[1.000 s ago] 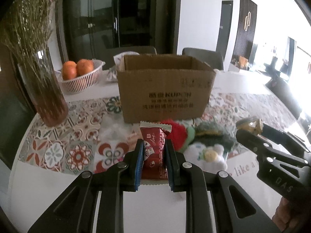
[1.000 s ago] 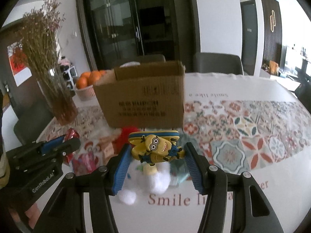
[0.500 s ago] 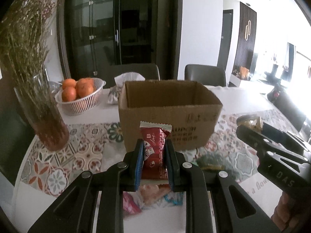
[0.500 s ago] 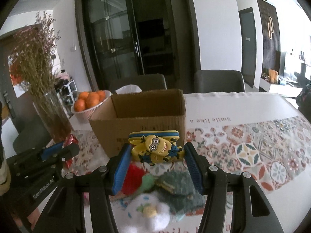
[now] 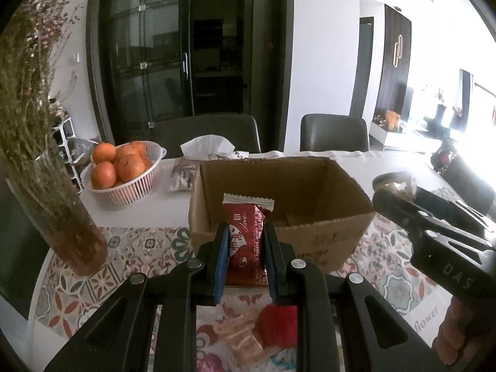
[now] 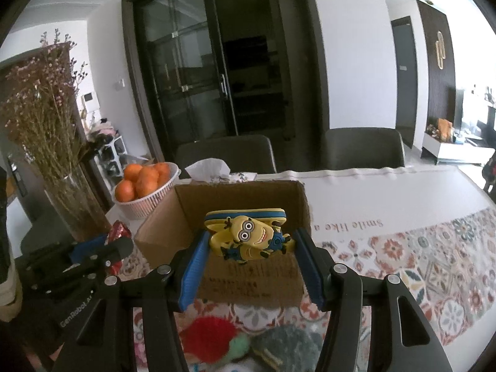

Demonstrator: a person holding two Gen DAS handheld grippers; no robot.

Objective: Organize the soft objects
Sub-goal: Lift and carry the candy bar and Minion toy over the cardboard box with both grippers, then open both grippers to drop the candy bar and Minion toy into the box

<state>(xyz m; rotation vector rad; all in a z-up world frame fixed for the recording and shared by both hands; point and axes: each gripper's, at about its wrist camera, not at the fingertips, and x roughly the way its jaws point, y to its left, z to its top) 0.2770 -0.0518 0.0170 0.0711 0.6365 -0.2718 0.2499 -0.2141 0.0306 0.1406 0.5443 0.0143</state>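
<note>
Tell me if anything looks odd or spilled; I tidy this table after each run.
Nothing spilled or damaged. The box stands upright and open. The left claw grips a red packet, the right claw a minion toy. Loose soft toys lie before the box, unsorted.

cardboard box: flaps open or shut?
Open. The cardboard box shows its bare inner walls and floor from above; the red snack packet remains outside, gripped.

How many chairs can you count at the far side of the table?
2. The left chair stands behind the tissue box; the right chair stands behind the cardboard box's far right corner. More may be hidden outside the views.
</note>
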